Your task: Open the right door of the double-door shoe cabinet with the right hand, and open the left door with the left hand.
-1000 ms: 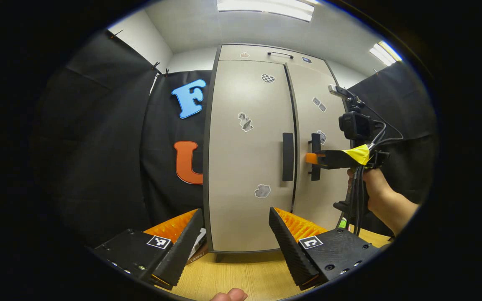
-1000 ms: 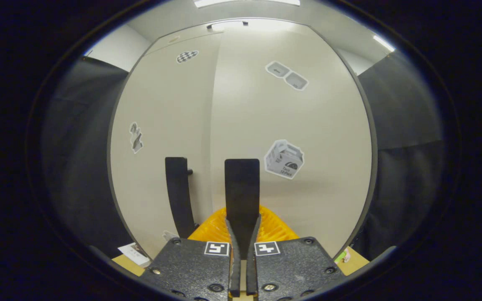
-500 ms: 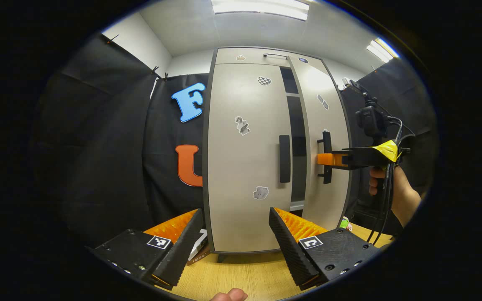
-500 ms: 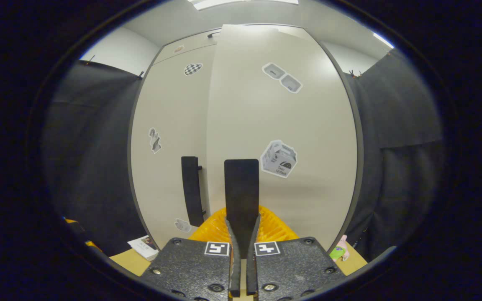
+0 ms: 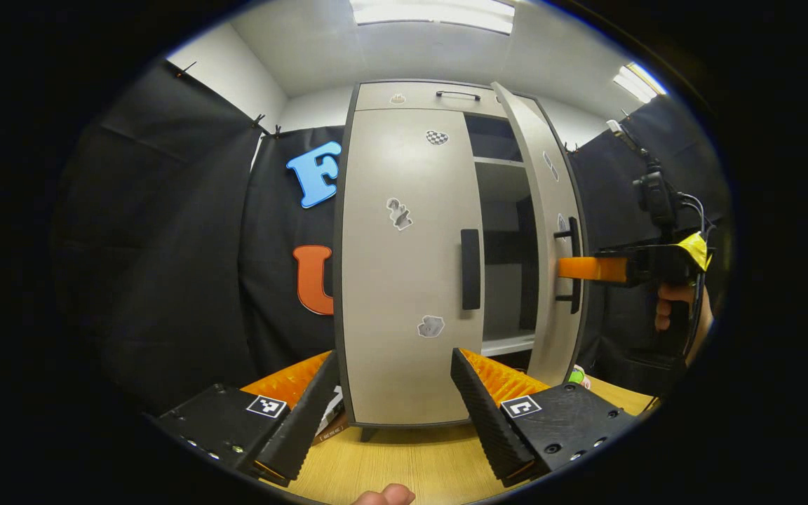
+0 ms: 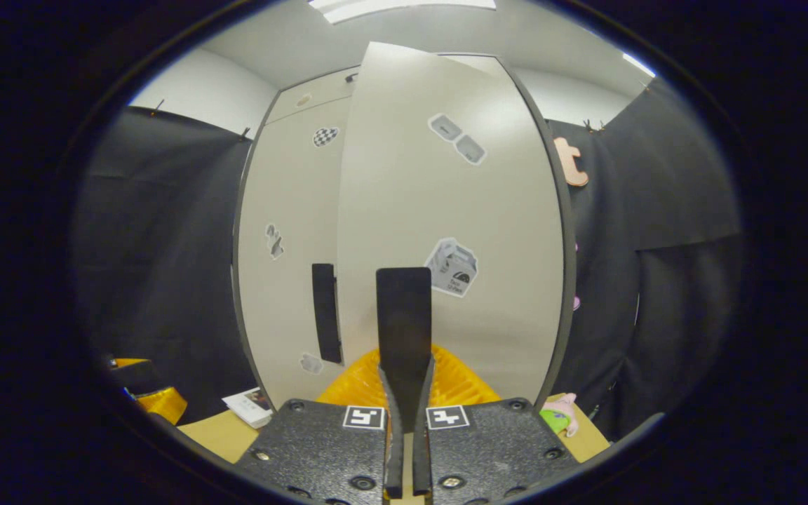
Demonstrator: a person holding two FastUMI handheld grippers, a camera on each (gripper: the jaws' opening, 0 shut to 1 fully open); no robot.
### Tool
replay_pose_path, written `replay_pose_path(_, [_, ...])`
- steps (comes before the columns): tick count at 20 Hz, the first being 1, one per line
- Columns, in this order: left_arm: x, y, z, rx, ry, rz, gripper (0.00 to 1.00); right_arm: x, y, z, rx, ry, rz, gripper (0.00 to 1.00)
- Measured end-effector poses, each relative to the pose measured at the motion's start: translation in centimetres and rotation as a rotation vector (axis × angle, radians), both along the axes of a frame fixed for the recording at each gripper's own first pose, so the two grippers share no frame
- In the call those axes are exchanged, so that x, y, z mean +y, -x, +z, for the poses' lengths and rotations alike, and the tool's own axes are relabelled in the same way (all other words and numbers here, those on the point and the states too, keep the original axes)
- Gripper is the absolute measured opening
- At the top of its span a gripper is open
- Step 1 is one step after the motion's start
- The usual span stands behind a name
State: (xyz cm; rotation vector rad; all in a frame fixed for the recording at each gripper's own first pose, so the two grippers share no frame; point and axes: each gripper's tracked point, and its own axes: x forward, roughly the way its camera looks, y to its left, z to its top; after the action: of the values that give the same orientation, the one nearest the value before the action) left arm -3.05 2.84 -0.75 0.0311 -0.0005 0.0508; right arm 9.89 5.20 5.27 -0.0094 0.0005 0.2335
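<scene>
In the left gripper view the left gripper hangs low before the shoe cabinet with its jaws wide apart on nothing, and the left door stands shut, its handle untouched; so that half of the task is wholly left to do. To the right, the right door is swung part-way out, baring dark shelves, with the right gripper clamped, jaws together, on its handle; I judge that half well begun but short of full swing. The doors carry small stickers; their print is too small to read.
</scene>
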Motion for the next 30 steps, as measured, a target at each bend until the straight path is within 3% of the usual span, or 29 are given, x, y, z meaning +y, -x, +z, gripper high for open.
replay_pose_path(20, [-5.5, -1.2, 0.1, -0.014, -0.008, -0.086, 0.95, -10.1, 4.7, 0.0, -0.025, 0.051, -0.116, 0.07])
replay_pose_path(29, [-6.1, -2.0, 0.4, -0.017, 0.018, -0.100, 0.95, -18.4, 5.0, 1.2, -0.077, 0.070, -0.291, 0.04])
replay_pose_path(30, [-6.4, -2.2, 0.3, -0.013, 0.021, -0.105, 0.95, -18.7, 4.9, 1.6, -0.087, 0.065, -0.271, 0.02])
